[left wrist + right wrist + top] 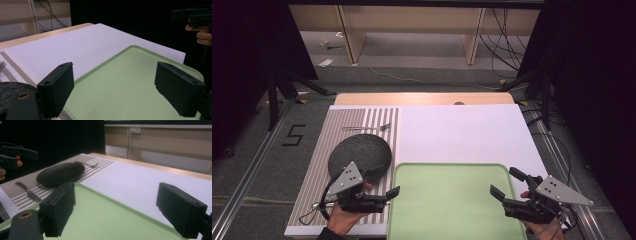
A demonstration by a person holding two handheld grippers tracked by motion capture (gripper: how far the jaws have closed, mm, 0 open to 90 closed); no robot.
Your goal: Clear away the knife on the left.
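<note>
Tray (452,200), near table edge: bare. Left gripper (394,191), right gripper (496,191): released, flanking it. Plate (360,154), fork (367,128), knife (27,191): on mat (312,175), untouched.

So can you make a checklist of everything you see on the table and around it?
Surface: white table cover with a striped placemat at its left side.
Job's things: green tray, bare, at the near edge; black plate on the placemat; fork beyond the plate; knife on the placemat nearer than the plate.
Clutter: nothing seen on the table.
Grippers: left gripper open, at the tray's left edge; right gripper open, at the tray's right edge; neither holds anything.
Cables: one trails from the left gripper; more hang at the back right.
Surroundings: grey floor with a number mark, wooden furniture legs, dark curtains at both sides.
</note>
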